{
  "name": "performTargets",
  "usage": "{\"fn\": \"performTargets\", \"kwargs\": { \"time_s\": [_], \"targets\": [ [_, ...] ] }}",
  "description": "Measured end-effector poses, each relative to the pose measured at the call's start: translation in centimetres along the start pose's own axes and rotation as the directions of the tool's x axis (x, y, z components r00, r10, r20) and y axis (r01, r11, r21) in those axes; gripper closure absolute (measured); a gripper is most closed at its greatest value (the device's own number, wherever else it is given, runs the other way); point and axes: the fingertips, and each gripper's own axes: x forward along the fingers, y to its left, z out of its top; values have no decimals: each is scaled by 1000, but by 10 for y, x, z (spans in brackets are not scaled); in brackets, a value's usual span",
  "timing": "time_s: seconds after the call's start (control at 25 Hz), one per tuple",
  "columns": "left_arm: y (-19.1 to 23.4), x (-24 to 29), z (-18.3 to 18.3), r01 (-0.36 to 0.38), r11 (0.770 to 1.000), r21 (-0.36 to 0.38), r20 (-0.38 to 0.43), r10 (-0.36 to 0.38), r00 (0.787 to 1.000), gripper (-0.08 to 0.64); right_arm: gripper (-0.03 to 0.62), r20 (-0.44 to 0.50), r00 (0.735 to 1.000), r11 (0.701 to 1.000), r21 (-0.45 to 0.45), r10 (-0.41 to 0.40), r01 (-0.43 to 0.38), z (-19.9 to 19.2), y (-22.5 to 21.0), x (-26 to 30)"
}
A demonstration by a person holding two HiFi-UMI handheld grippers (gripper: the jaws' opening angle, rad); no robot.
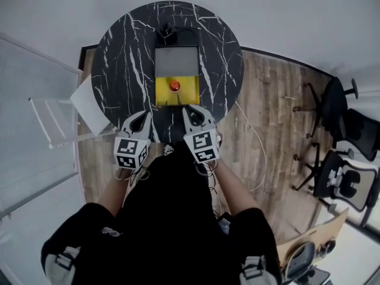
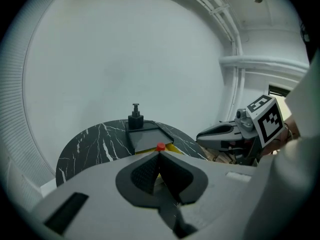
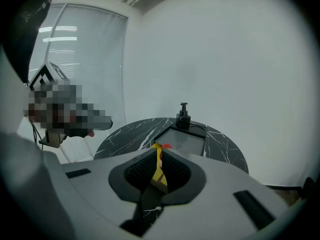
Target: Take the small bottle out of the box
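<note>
While left gripper [image 1: 144,115], right gripper [image 1: 189,111] closed, empty, short of box [image 1: 161,95], we open one, straddle bottle [image 1: 174,86], lift straight up.

Bright, even, diffuse indoor light with only faint shadows; focus is sharp; both gripper views bend strongly and darken at their corners.

Round black marble table [image 1: 119,58], black office chairs [image 1: 335,103], wooden floor [image 1: 267,100]
</note>
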Motion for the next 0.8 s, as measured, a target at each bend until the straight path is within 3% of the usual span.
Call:
{"fn": "performTargets", "kwargs": {
  "time_s": [0.12,0.36,0.8],
  "targets": [
    [3,7,-4,-4,1000,-24,-22,3,1000,561,526,-29,999,999,29,17,-16,-7,-7,12],
    [13,17,-7,-32,998,-61,-48,29,998,561,480,-72,996,997,50,61,-58,-17,-15,36],
    [45,28,-4,-106,989,-101,-77,99,992,561,457,-146,979,990,39,140,-136,-19,-19,82]
  ]
}}
